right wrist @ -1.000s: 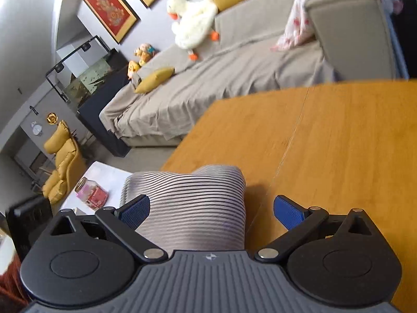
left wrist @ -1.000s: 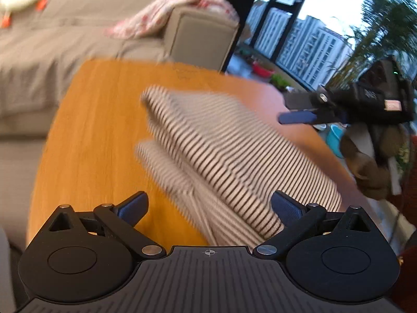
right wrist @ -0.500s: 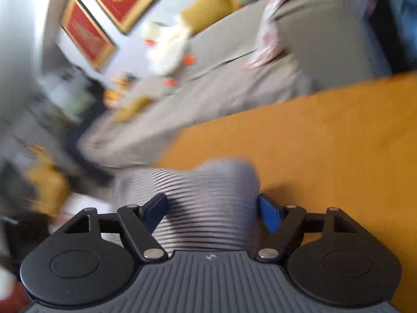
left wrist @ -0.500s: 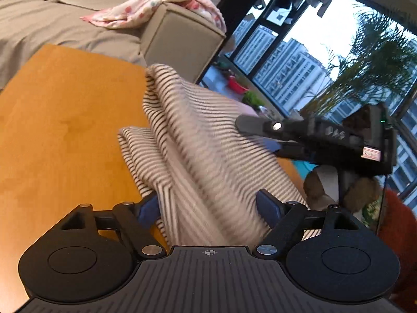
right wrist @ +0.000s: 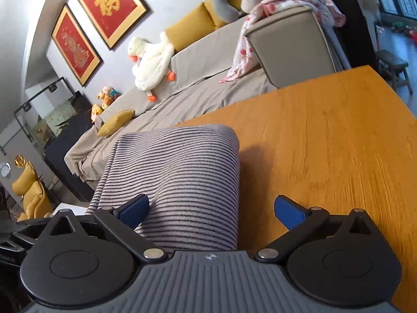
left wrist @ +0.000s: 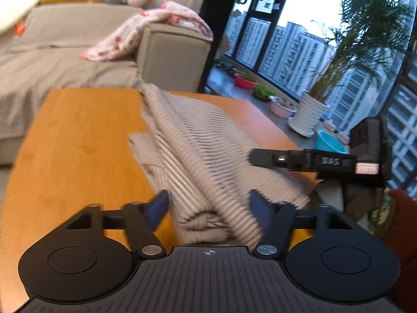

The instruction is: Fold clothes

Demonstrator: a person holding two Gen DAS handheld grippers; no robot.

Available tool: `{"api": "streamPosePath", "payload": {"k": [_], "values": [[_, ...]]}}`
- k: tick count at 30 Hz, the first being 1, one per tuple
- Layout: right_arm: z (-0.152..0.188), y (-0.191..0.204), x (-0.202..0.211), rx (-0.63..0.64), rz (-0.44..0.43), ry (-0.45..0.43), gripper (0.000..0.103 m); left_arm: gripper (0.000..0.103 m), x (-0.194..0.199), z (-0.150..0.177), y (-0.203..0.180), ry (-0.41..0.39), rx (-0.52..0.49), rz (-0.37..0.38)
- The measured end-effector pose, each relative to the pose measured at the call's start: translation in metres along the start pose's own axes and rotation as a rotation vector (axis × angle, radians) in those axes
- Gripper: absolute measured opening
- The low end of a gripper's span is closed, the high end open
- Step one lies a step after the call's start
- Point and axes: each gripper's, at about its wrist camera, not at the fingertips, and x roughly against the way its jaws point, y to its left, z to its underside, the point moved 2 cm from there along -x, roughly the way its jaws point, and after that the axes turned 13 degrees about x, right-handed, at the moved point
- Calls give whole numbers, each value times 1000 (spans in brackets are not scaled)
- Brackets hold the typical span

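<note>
The striped garment [left wrist: 198,156] lies bunched and folded on the wooden table [left wrist: 78,151]. The left claw [left wrist: 208,208] has just been closing around its near fold, pads not clearly pressing; a partial pinch could drag layers apart. The right claw [right wrist: 211,208] has just opened wide over the cloth's edge.

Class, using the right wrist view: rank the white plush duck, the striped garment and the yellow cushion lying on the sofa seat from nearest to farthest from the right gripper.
1. Striped garment: between the right gripper's fingers, on the table.
2. Yellow cushion: beyond the table, left, on the sofa seat.
3. White plush duck: farther back, against the sofa backrest.
</note>
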Motion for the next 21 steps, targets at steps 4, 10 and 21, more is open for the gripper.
{"api": "streamPosePath", "payload": {"k": [4,10,21], "values": [[-1,4,-4,22,12,21,103,65,-3,2,-13,12,9,123],[-1,8,-5,54,30,23,103,84,-13,8,13,23,53,-58],[2,14,-6,73,23,27,103,87,23,-44,-6,-169,15,69]]}}
